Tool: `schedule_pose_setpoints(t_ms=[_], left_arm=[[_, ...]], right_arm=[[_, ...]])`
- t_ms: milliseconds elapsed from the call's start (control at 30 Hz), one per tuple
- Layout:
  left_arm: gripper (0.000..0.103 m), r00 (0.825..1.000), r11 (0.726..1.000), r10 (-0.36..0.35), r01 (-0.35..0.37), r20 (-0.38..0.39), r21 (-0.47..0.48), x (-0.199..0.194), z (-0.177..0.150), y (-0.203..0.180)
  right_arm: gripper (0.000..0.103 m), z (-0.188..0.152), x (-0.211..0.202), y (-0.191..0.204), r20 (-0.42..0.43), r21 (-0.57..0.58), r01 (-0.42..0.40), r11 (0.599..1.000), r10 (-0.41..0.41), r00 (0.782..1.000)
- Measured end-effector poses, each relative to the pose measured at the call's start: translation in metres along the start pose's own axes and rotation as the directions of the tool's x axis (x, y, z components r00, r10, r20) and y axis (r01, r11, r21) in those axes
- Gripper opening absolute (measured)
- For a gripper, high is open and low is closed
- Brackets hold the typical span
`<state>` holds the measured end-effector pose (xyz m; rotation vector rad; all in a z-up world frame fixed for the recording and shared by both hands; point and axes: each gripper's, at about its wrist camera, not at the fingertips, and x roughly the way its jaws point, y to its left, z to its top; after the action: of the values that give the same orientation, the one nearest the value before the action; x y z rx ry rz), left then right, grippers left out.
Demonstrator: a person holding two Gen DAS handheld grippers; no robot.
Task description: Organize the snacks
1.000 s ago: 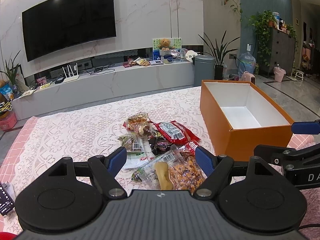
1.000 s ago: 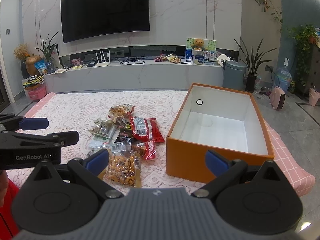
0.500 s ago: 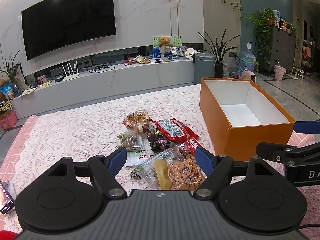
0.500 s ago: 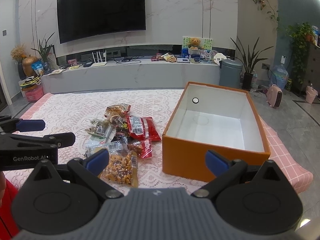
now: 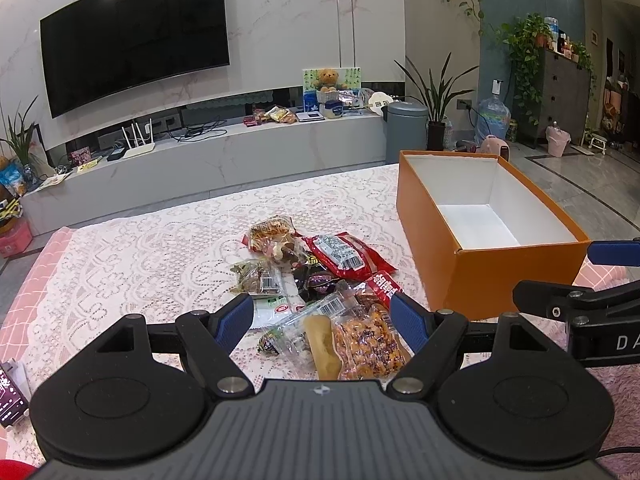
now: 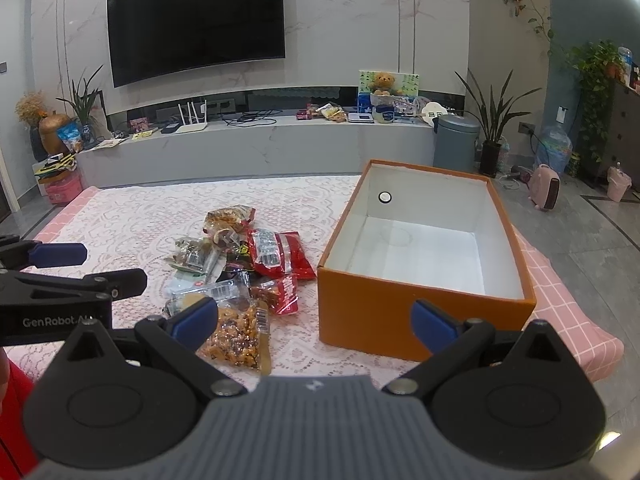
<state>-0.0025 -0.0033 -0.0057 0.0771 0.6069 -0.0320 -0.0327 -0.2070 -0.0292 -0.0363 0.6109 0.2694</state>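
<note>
A heap of snack packets (image 5: 316, 276) lies on the lace tablecloth (image 5: 140, 256), with a red packet (image 5: 344, 254) on top and a clear bag of orange nuts (image 5: 370, 344) nearest me. An orange box (image 5: 472, 280) with a white, empty inside stands to their right. My left gripper (image 5: 322, 318) hovers open just short of the nut bag, holding nothing. In the right wrist view the same snack pile (image 6: 244, 268) and orange box (image 6: 424, 324) show. My right gripper (image 6: 314, 322) is open and empty, in front of the box's near wall.
A long grey TV bench (image 6: 280, 144) with a router and clutter runs behind the table, under a wall TV (image 6: 196, 20). A grey bin (image 6: 456, 140) and potted plants stand at the right. A small dark packet (image 5: 10, 396) lies at the table's left edge.
Both grippers have eased slightly back and upward, so the pile and box sit a little lower in view. Their jaws stay open; no snack has moved.
</note>
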Motion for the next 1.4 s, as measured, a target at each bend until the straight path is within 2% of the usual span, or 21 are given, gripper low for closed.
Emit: schedule_pose_setpoints(t_ms=[933,1233,1300,1400], left_arm=[[0.091,1.0,1.0,0.0,-0.001,-0.013,-0.019,0.002,-0.002,0.007],[0.091,0.998,1.0,0.006,-0.005,-0.055,0.012,0.012,-0.005,0.017],[0.089,0.997,1.0,0.001,-0.001,-0.076,0.003,0.015,-0.006,0.023],[0.08,0.995,1.0,-0.013,0.013,-0.095,-0.003,0.02,-0.008,0.029]], right_arm=[[0.1,0.001,0.008,0.001,-0.039,0.002,0.018,1.0,-0.018,0.999],[0.1,-0.002,0.014,0.003,-0.033,-0.025,0.003,1.0,-0.004,0.999],[0.1,-0.003,0.018,0.004,-0.041,-0.033,-0.006,0.999,0.005,0.999],[0.098,-0.005,0.026,0.005,-0.065,-0.027,-0.033,0.999,0.032,0.997]])
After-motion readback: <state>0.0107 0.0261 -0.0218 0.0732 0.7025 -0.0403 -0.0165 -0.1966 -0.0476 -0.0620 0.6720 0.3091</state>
